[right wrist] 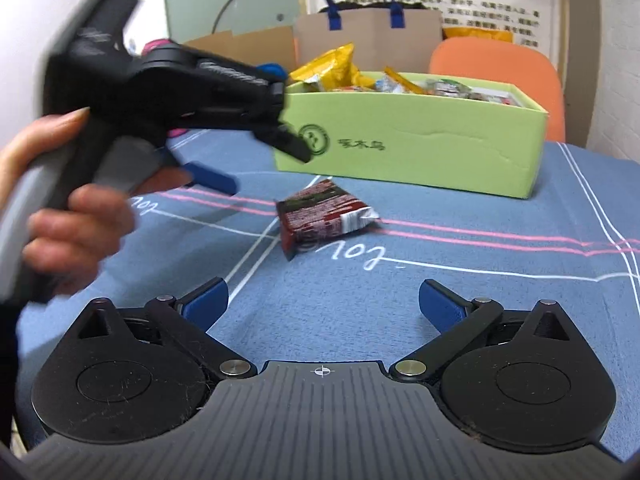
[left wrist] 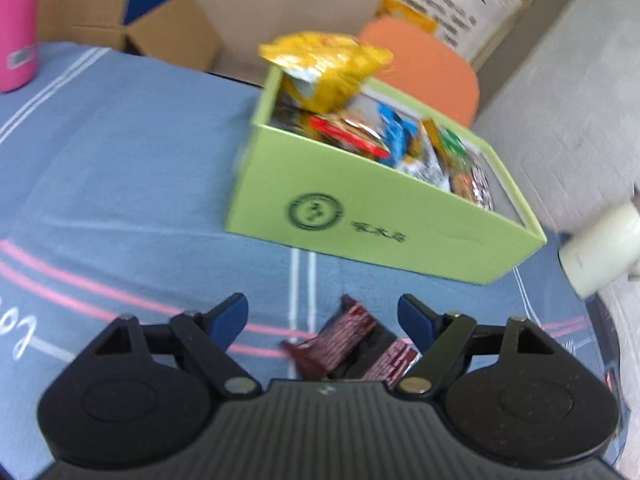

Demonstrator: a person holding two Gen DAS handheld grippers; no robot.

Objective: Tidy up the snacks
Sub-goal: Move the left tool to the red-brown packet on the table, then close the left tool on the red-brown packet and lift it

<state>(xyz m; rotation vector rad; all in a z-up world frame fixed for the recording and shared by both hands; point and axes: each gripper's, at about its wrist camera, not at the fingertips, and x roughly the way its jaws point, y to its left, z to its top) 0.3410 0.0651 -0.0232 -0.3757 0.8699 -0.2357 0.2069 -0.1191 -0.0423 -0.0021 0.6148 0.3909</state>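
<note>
A dark red snack packet (right wrist: pixel 324 212) lies on the blue tablecloth, in front of a light green box (right wrist: pixel 420 148) filled with several snack packets. In the left wrist view the packet (left wrist: pixel 344 340) lies below and between the open blue fingertips of my left gripper (left wrist: pixel 322 316), apart from them. The green box (left wrist: pixel 360 208) stands beyond, with a yellow bag (left wrist: pixel 324 68) sticking out at its far end. My right gripper (right wrist: pixel 324 300) is open and empty, low over the cloth, short of the packet. The left gripper also shows in the right wrist view (right wrist: pixel 248 164), held by a hand above the packet's left.
A pink bottle (left wrist: pixel 16 32) stands at the table's far left. Cardboard boxes (left wrist: pixel 160 20) and a paper bag (right wrist: pixel 368 36) stand behind the table. An orange chair (right wrist: pixel 500 72) is behind the green box. A white roll (left wrist: pixel 600 248) sits at the table's right edge.
</note>
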